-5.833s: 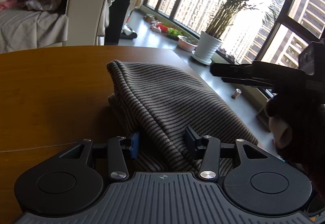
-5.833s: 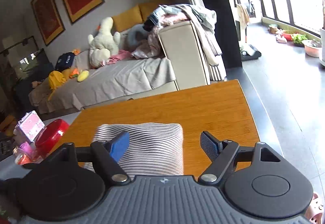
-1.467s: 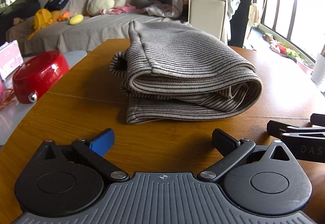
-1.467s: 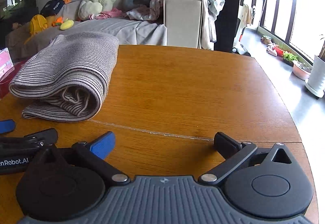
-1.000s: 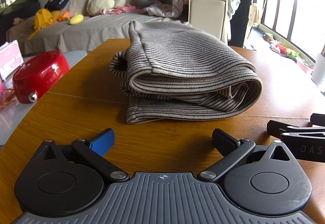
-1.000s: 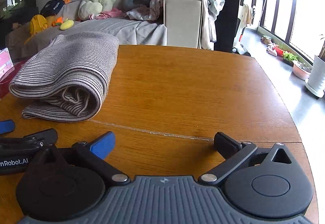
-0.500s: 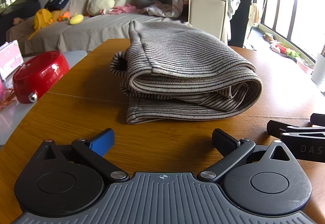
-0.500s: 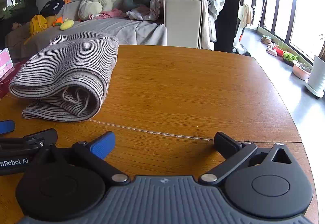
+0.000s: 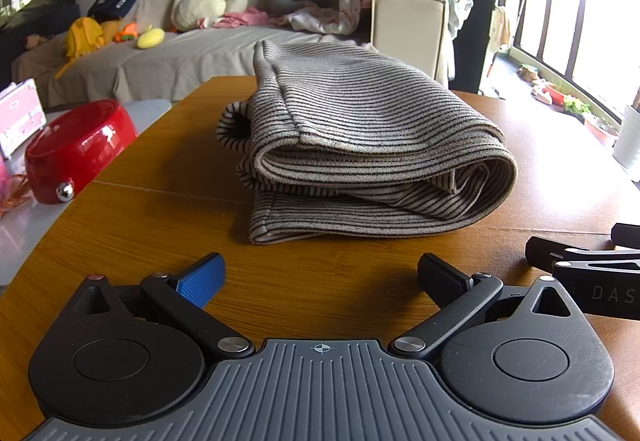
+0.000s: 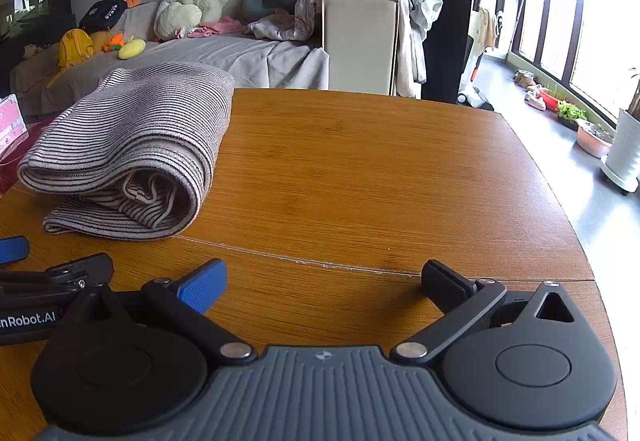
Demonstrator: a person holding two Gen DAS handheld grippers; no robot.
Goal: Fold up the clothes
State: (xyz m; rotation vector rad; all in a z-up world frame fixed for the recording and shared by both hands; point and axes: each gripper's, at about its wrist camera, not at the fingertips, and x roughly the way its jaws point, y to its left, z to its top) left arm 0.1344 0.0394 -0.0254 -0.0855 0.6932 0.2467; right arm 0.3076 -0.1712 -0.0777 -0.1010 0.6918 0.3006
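A grey striped garment (image 9: 360, 145) lies folded in a thick bundle on the round wooden table (image 9: 140, 225). It also shows at the left in the right wrist view (image 10: 132, 149). My left gripper (image 9: 320, 273) is open and empty, low over the table just short of the bundle's near edge. My right gripper (image 10: 324, 277) is open and empty, beside the left one, to the right of the bundle. Each gripper's fingers show at the edge of the other's view.
A red bowl-shaped object (image 9: 76, 149) and a pink case (image 9: 18, 113) sit on a white surface left of the table. A sofa (image 9: 180, 57) with plush toys and piled clothes stands behind. Potted plants (image 10: 624, 149) line the window floor at right.
Over the last 1.5 s nothing has visibly moved. About 6 s ago both grippers were at the garment; now both are back from the folded bundle and open.
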